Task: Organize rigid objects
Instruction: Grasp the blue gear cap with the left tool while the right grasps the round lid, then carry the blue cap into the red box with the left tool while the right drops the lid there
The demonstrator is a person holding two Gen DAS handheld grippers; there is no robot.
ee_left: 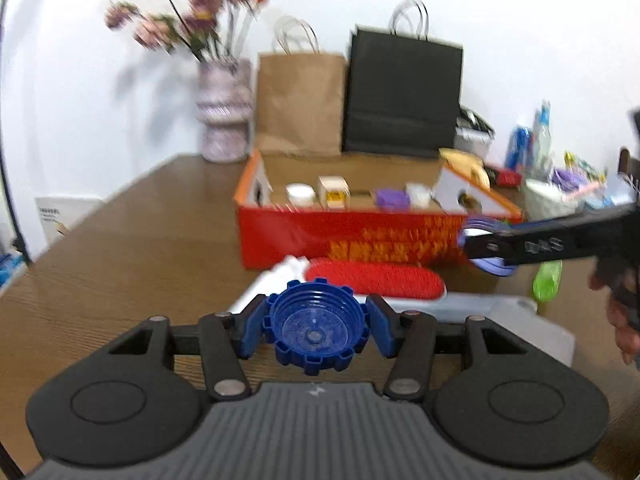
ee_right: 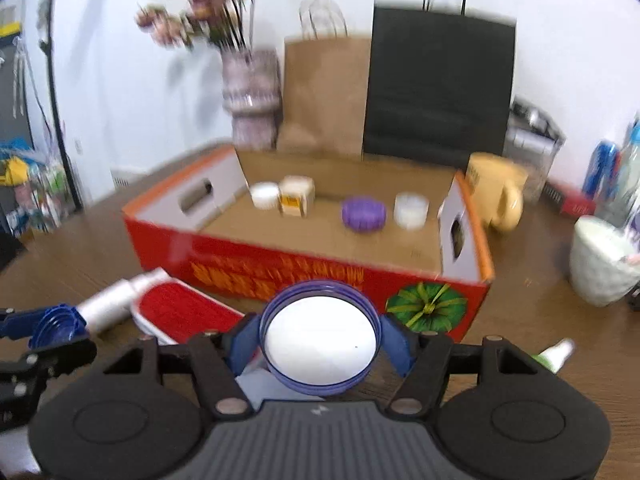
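My left gripper (ee_left: 316, 326) is shut on a blue ridged bottle cap (ee_left: 316, 320), its hollow side facing the camera, held above the table in front of the red cardboard box (ee_left: 352, 240). My right gripper (ee_right: 320, 340) is shut on a purple lid with a white liner (ee_right: 320, 338), held in front of the box (ee_right: 280, 272). In the left wrist view the right gripper (ee_left: 484, 246) holds that lid at the box's right front corner. In the right wrist view the left gripper (ee_right: 48, 328) shows at the far left. Inside the box stand a white jar (ee_right: 265, 195), a small carton (ee_right: 296, 195), a purple lid (ee_right: 364, 214) and a white cap (ee_right: 411, 209).
A red brush (ee_left: 376, 278) and a white bottle (ee_right: 116, 304) lie in front of the box. A green bottle (ee_left: 547, 280), a white bowl (ee_right: 600, 260), a yellow mug (ee_right: 500, 196), a vase (ee_left: 224, 112), a brown bag (ee_left: 300, 100) and a black bag (ee_left: 402, 96) stand around it.
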